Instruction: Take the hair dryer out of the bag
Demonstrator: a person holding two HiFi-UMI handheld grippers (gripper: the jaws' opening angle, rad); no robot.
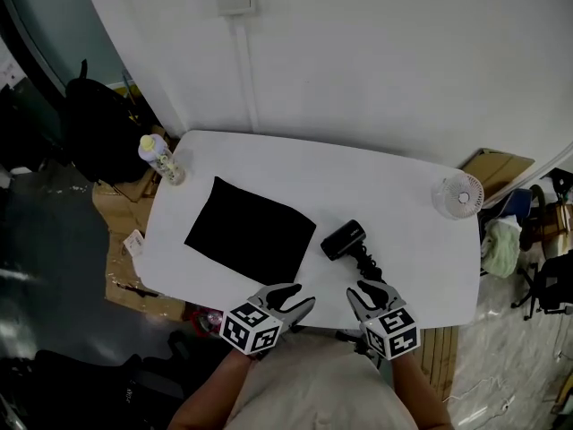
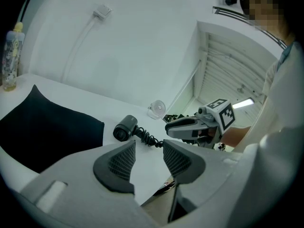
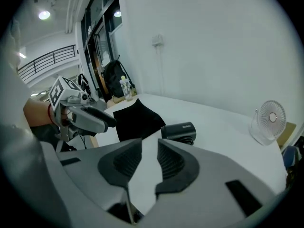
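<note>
The black hair dryer [image 1: 344,239] lies on the white table [image 1: 403,240] outside the bag, its coiled cord [image 1: 367,262] trailing toward the near edge. The flat black bag [image 1: 251,231] rests just left of it, apart from it. My left gripper [image 1: 295,296] hovers at the table's near edge with its jaws apart and nothing between them; in its own view the dryer [image 2: 124,128] sits beyond the left gripper [image 2: 148,148]. My right gripper [image 1: 372,291] hangs above the cord's end, a narrow gap between its empty jaws, the dryer [image 3: 179,131] ahead of the right gripper [image 3: 149,146].
A small bottle [image 1: 161,159] stands at the table's far left corner and a small white fan [image 1: 458,195] at the far right. A black backpack [image 1: 98,128] and cardboard lie on the floor to the left. A white wall backs the table.
</note>
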